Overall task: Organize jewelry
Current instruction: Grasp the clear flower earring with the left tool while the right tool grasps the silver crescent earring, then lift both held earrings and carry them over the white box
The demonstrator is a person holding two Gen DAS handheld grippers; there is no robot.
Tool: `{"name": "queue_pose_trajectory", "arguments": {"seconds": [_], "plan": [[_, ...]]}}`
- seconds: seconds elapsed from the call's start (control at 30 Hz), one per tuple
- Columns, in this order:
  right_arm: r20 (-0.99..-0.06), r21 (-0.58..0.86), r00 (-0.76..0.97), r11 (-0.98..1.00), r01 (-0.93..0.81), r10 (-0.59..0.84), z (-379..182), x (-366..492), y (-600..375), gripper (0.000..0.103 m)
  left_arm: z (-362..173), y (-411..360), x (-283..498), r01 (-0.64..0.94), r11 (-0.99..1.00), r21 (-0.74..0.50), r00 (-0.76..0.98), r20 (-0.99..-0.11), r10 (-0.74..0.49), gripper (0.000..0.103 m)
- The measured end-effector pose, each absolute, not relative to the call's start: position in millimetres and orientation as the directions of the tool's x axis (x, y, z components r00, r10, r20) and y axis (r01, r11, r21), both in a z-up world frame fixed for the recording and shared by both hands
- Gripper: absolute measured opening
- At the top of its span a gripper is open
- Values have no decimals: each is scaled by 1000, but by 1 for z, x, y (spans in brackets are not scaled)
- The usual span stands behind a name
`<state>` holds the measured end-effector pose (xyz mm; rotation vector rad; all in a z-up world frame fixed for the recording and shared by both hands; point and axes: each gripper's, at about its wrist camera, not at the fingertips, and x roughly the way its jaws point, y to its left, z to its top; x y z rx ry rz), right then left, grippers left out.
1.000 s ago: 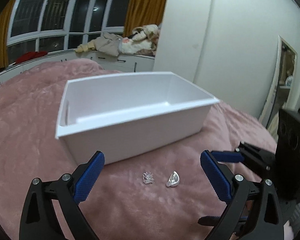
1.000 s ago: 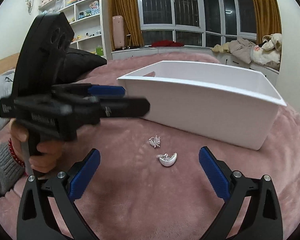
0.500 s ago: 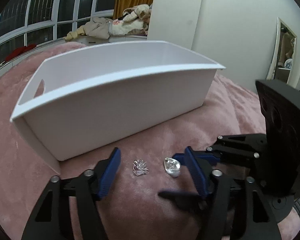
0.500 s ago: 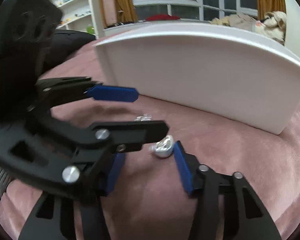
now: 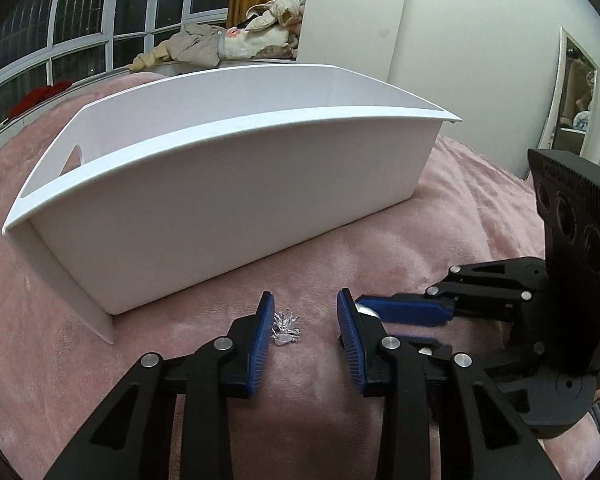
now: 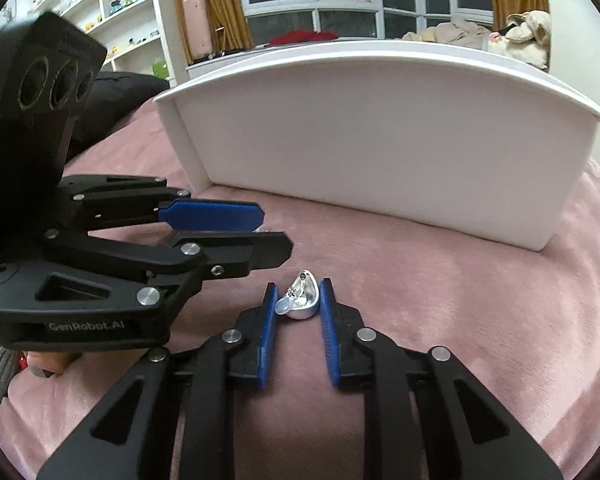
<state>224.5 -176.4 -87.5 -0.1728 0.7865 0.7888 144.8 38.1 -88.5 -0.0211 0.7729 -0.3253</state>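
A white rectangular bin (image 5: 228, 184) stands on a pink blanket; it also shows in the right wrist view (image 6: 380, 140). A small spiky silver trinket (image 5: 286, 326) lies in front of it, between the pads of my left gripper (image 5: 304, 312), touching the left pad while the right pad stands apart. A smooth silver crescent-shaped piece (image 6: 302, 300) sits between the pads of my right gripper (image 6: 298, 294), which are narrowed to it on both sides. In the left wrist view only a sliver of the crescent piece (image 5: 366, 310) shows behind the pad.
The pink blanket (image 6: 460, 300) covers the bed on all sides. The two grippers lie side by side, nearly touching. A window ledge with clothes and plush toys (image 5: 220, 44) is beyond the bin; shelves (image 6: 112, 4) stand at the far left.
Both grippers have come down and forward to the blanket and their jaws have narrowed, the left around the spiky trinket, the right onto the crescent piece.
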Motion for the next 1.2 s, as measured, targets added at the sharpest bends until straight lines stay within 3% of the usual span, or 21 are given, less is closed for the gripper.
{"name": "queue_pose_trajectory", "arguments": {"seconds": [0.1,0.27,0.43,0.57,0.67,0.73,0.77,0.8,0.83,0.87,0.93,1.0,1.07,1.2], "plan": [[-676,164,464,731,-662,572,-85,226,-189,21,-88,37,145,289,948,-136,667,-681,-301,48],[-657,236,452,735,-636,603,-85,234,-202,21,-89,33,145,310,943,-121,659,-688,-305,47],[-658,232,454,736,-636,601,-84,231,-206,21,-91,36,148,301,946,-120,651,-699,-296,30],[-644,253,453,731,-634,616,-83,231,-212,21,-91,37,149,286,951,-117,655,-700,-283,9],[-631,274,454,729,-627,629,-83,230,-219,21,-91,35,148,291,951,-104,656,-702,-277,9],[-631,277,453,728,-627,630,-82,230,-220,21,-91,34,148,287,953,-97,655,-706,-269,19],[-630,276,453,728,-628,630,-83,230,-220,21,-90,35,148,278,956,-90,658,-707,-258,51],[-630,275,454,728,-628,630,-83,230,-222,21,-90,35,147,265,961,-74,672,-701,-239,71],[-630,275,453,727,-629,630,-83,230,-222,21,-89,35,146,261,963,-62,681,-695,-230,71],[-630,276,453,727,-628,631,-83,230,-222,21,-89,34,145,267,962,-57,681,-695,-231,70],[-629,277,453,727,-629,632,-83,230,-223,21,-92,30,147,277,960,-43,669,-708,-225,58],[-629,278,453,727,-628,632,-83,230,-224,21,-99,27,152,280,959,-41,640,-737,-219,32],[-628,284,448,724,-629,636,-83,230,-224,21,-100,28,153,278,960,-47,636,-740,-221,24],[-620,286,453,722,-630,640,-82,228,-226,21,-98,31,152,280,958,-63,641,-730,-235,23]]}}
